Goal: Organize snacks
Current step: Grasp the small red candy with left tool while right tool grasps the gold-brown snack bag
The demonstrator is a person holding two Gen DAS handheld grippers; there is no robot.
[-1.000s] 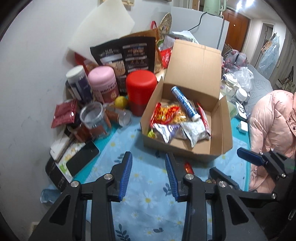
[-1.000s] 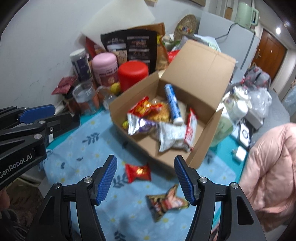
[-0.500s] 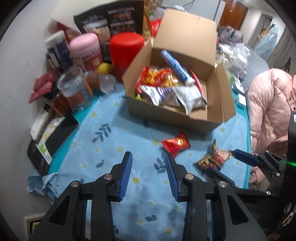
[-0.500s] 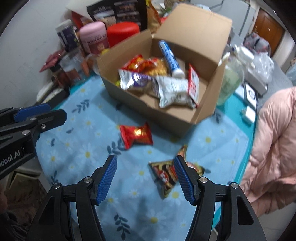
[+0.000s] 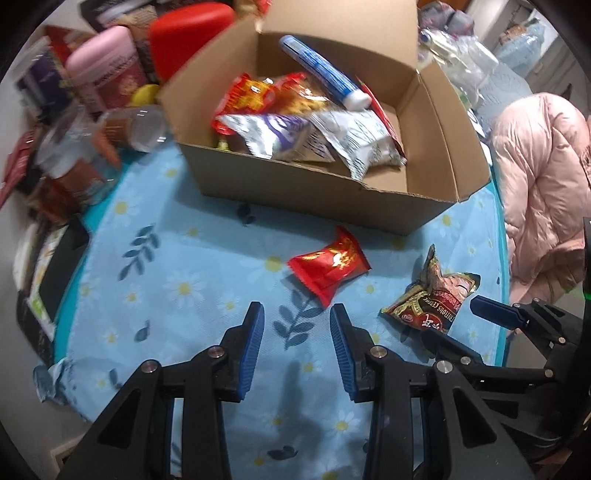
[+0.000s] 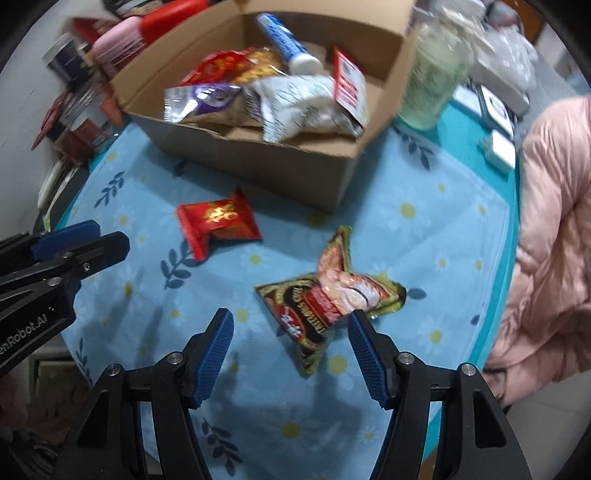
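Note:
An open cardboard box (image 5: pixel 317 192) (image 6: pixel 258 158) holds several snack packets and a blue tube (image 5: pixel 321 72). A red snack packet (image 5: pixel 328 267) (image 6: pixel 218 225) lies on the blue floral cloth in front of the box. A dark brown and red snack packet (image 5: pixel 434 299) (image 6: pixel 328 299) lies to its right. My left gripper (image 5: pixel 297 325) is open and empty, just short of the red packet. My right gripper (image 6: pixel 290 332) is open and empty, its jaws on either side of the near end of the dark packet.
Jars, a pink canister (image 5: pixel 110 70), a red canister (image 5: pixel 184 33) and packets crowd the left and back of the table. A pale green jar (image 6: pixel 432 85) stands right of the box. A pink padded jacket (image 5: pixel 543 192) hangs by the table's right edge.
Both grippers have tilted down and moved closer to the cloth. The red and dark packets now sit much nearer the fingertips. Both grippers stay open.

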